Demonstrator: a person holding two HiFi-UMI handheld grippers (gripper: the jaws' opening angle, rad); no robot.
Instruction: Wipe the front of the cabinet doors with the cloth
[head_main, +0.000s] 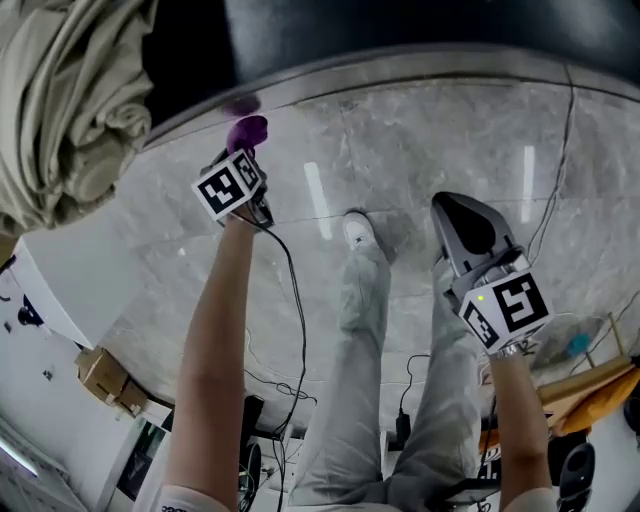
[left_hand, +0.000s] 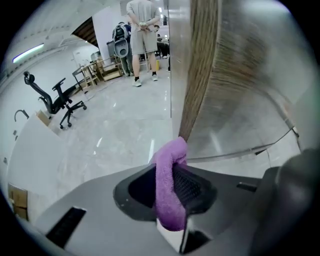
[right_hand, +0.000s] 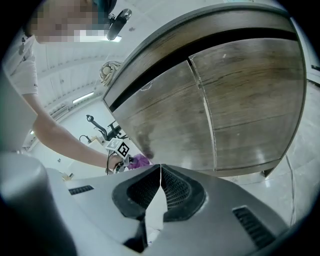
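Left claw (left_hand: 172, 169) pinching purple cloth (left_hand: 169, 150), cabinet door (left_hand: 235, 75) edge just ahead.
Risk: cloth may snag and pull free; right claw (right_hand: 160, 172) pressed together, empty.

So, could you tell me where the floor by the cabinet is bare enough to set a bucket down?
The floor is bare along the cabinet, between the left gripper with its cloth and the right gripper, ahead of the shoe. Crowded: cables behind the legs, boxes lower left.
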